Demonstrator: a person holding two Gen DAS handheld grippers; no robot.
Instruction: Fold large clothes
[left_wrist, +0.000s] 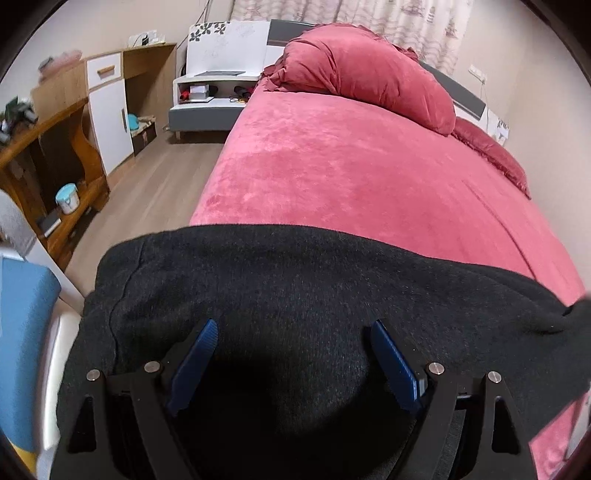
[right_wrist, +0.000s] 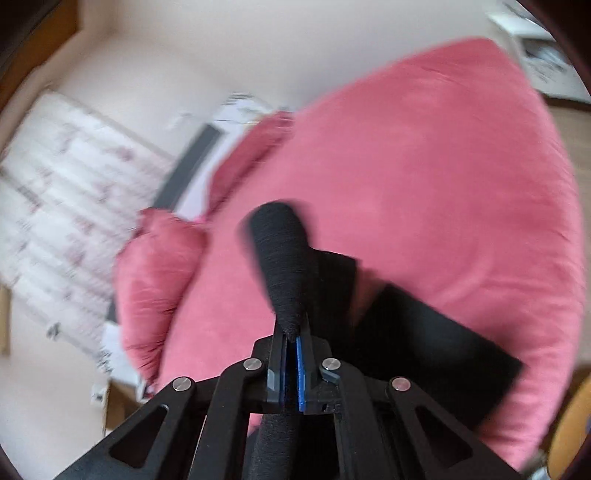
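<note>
garment lies crosswise on bed, right gripper pinching it.

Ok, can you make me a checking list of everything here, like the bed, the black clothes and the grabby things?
Surface: pink bed cover, smooth.
Job's things: black garment lying at the bed's near edge.
Clutter: heaped pink duvet at the far end.
Grippers: left gripper open over the garment; right gripper shut on a garment strip.
Cables: cable on the wall.
Surroundings: wooden desk, bedside table, curtains.
</note>
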